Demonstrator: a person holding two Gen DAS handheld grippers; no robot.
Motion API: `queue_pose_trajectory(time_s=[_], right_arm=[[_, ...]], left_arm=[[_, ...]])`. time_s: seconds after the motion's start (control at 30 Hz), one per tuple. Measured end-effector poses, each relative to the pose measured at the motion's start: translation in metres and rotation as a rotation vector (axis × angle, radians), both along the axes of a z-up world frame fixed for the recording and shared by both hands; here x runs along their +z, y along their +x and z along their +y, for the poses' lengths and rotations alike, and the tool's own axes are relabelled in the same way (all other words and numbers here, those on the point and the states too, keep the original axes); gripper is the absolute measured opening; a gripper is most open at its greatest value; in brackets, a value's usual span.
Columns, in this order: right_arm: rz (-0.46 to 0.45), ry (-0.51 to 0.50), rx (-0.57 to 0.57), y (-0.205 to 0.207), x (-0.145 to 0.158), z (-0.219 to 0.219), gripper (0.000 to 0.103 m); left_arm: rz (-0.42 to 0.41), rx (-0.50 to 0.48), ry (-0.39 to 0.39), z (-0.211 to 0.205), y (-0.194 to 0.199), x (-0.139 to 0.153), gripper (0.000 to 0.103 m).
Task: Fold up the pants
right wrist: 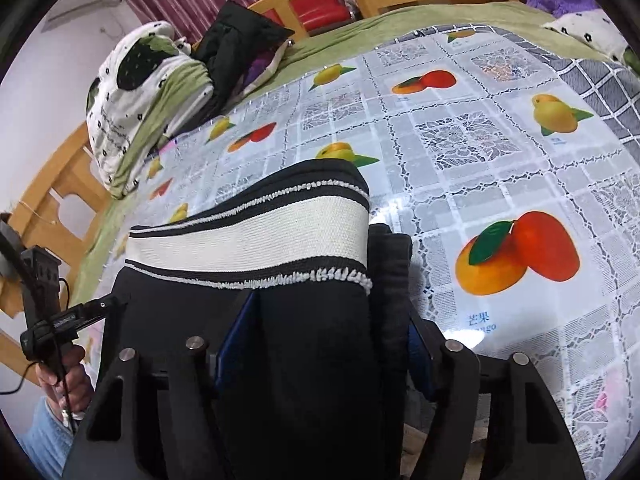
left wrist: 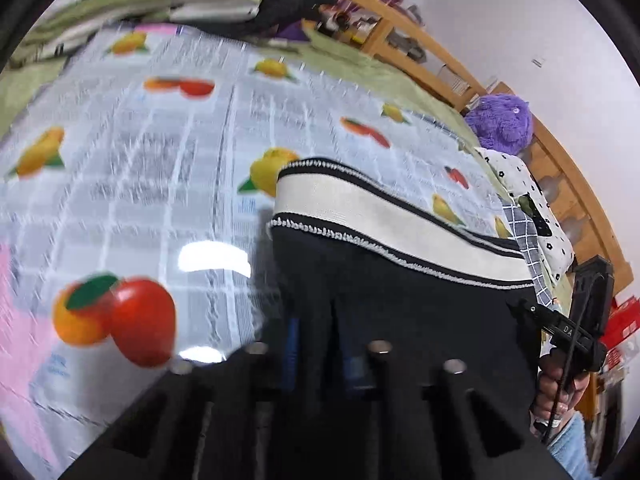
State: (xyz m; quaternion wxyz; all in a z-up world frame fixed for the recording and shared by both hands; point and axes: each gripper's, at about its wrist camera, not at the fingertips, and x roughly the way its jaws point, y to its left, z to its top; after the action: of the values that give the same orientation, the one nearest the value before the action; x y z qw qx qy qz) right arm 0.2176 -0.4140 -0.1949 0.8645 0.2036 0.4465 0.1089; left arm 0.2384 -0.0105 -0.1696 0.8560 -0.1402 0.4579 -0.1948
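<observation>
Black pants point(left wrist: 400, 300) with a wide white waistband point(left wrist: 380, 216) lie over a fruit-print plastic cloth point(left wrist: 160, 160). My left gripper point(left wrist: 320, 348) is shut on a thin fold of the black fabric just below the waistband. In the right wrist view the same pants point(right wrist: 312, 380) and waistband point(right wrist: 248, 244) bulge up between the blue pads point(right wrist: 240, 332) of my right gripper point(right wrist: 328, 340). Its jaws stand wide around the thick bunch without squeezing it. Each view shows the other gripper at the far waist edge, held by a hand point(left wrist: 556, 388) point(right wrist: 60, 376).
The cloth point(right wrist: 480, 140) covers a bed with a green sheet point(right wrist: 360, 36). Folded quilts point(right wrist: 132, 112) and a black jacket point(right wrist: 236, 36) are piled at one end. A purple plush toy point(left wrist: 500, 120) and a spotted pillow point(left wrist: 532, 200) lie by the wooden bed frame point(left wrist: 568, 168).
</observation>
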Motion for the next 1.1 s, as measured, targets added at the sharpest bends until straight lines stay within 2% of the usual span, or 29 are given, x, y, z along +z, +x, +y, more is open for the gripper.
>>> queue_pose_trajectory(time_s=[0.13, 0.27, 0.37, 0.43, 0.47, 0.57, 0.63, 0.73, 0.9, 0.97, 1.0, 1.03, 1.07, 1.1], right_arm=[[-0.009, -0.021, 0.007, 0.010, 0.004, 0.017, 0.065], [-0.004, -0.004, 0.045, 0.031, 0.006, 0.044, 0.065], [-0.010, 0.024, 0.083, 0.041, 0.004, 0.072, 0.064], [-0.020, 0.014, 0.096, 0.042, 0.003, 0.086, 0.065], [-0.033, -0.009, 0.099, 0.040, 0.004, 0.090, 0.065], [-0.077, -0.094, 0.131, 0.031, 0.010, 0.092, 0.065], [-0.110, -0.175, 0.137, 0.021, 0.019, 0.095, 0.065], [-0.198, -0.270, 0.129, 0.009, 0.039, 0.101, 0.062], [-0.234, -0.260, 0.158, 0.027, 0.058, 0.116, 0.062], [-0.226, -0.299, 0.149, 0.040, 0.055, 0.123, 0.062], [-0.213, -0.319, 0.140, 0.045, 0.050, 0.126, 0.062], [-0.177, -0.359, 0.129, 0.055, 0.040, 0.129, 0.062], [-0.155, -0.372, 0.128, 0.060, 0.032, 0.130, 0.062], [-0.160, -0.344, 0.122, 0.061, 0.027, 0.125, 0.063]], left_arm=[[-0.037, 0.017, 0.027, 0.014, 0.002, 0.012, 0.012], [-0.031, 0.075, 0.028, 0.048, 0.007, 0.021, 0.012], [-0.038, 0.110, 0.145, 0.062, 0.008, 0.023, 0.013], [-0.040, 0.121, 0.210, 0.064, 0.007, 0.020, 0.021], [-0.033, 0.128, 0.231, 0.063, 0.008, 0.019, 0.027], [-0.070, 0.142, 0.352, 0.052, 0.006, 0.023, 0.028], [-0.103, 0.147, 0.401, 0.047, 0.003, 0.027, 0.034], [-0.126, 0.142, 0.418, 0.038, 0.003, 0.033, 0.037], [-0.128, 0.123, 0.377, 0.020, 0.018, 0.039, 0.038], [-0.137, 0.113, 0.361, 0.014, 0.028, 0.039, 0.039], [-0.132, 0.108, 0.341, 0.012, 0.032, 0.036, 0.044], [-0.122, 0.103, 0.323, 0.011, 0.037, 0.033, 0.045], [-0.109, 0.098, 0.306, 0.010, 0.041, 0.029, 0.047], [-0.087, 0.091, 0.306, 0.008, 0.046, 0.021, 0.048]])
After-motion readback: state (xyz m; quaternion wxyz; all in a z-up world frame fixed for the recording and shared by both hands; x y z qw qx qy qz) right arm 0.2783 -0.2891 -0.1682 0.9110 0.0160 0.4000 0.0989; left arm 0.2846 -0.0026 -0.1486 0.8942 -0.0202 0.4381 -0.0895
